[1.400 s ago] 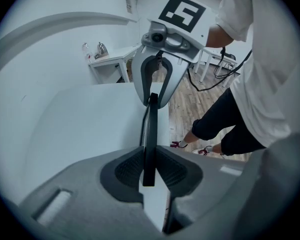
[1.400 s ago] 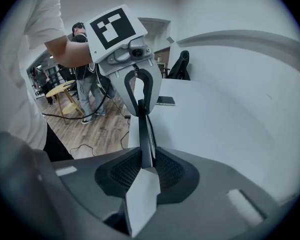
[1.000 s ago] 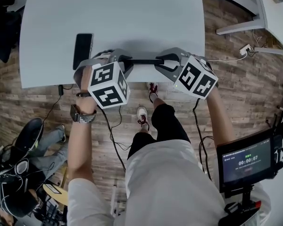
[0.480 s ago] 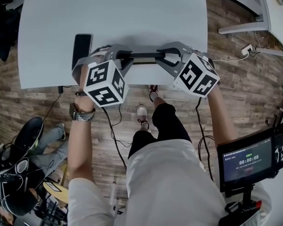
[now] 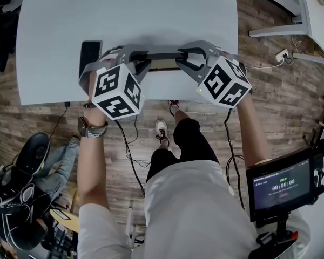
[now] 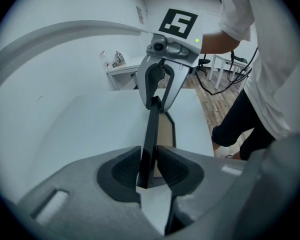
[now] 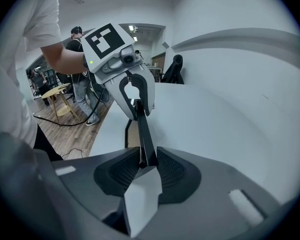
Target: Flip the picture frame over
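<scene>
I'm looking down at the pale grey worktop (image 5: pixel 124 15), and everything I'm handling sits by its near edge. The picture frame (image 5: pixel 163 55) is about midway along that edge, tipped up on its long side. From above it shows as a thin black bar, with a strip of tan backing on the side facing the near edge. I can't tell whether its lower side touches the worktop.

The left tongs (image 5: pixel 142 58) reach over the near edge and have one end of the frame. In the left gripper view the black rim stands upright between the two ribbed pads, both pads lie against it, and the jaws are easing open as I speak.

The right tongs (image 5: pixel 182 57) come in over the same edge and take the opposite end. In the right gripper view the rim runs straight between the pads and is pinched there, and those jaws are opening too.

Smallest thing: a dark phone (image 5: pixel 89 52) lies flat on the worktop near its near edge, toward the left corner, just outside the left tongs.
</scene>
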Motion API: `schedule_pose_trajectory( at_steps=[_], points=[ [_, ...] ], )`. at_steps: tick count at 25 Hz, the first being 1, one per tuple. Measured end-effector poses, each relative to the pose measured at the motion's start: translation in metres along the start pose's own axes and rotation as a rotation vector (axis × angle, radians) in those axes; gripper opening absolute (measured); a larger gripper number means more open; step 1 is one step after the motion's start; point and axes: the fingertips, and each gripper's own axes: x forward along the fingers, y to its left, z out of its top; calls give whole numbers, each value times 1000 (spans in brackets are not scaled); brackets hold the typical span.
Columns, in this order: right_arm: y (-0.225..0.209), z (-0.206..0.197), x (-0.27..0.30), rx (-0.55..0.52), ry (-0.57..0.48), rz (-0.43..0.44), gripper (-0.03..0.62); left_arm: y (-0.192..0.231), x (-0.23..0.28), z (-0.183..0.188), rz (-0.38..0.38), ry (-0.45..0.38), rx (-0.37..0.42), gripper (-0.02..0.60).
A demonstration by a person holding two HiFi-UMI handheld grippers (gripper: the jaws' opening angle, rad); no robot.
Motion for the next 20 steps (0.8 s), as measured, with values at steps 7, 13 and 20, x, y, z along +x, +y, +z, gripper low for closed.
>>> schedule_pose_trajectory(
  at_steps=[7, 13, 20],
  points=[
    [-7, 4, 1, 30, -28, 27, 120, 8, -3, 2, -50, -38, -25, 106],
    [-12, 9, 1, 43, -15, 58, 125, 13, -7, 1, -123, -11, -66, 107],
    [-14, 14, 1, 60, -24, 105, 130, 17, -10, 0, -135, 22, -61, 114]
  ],
)
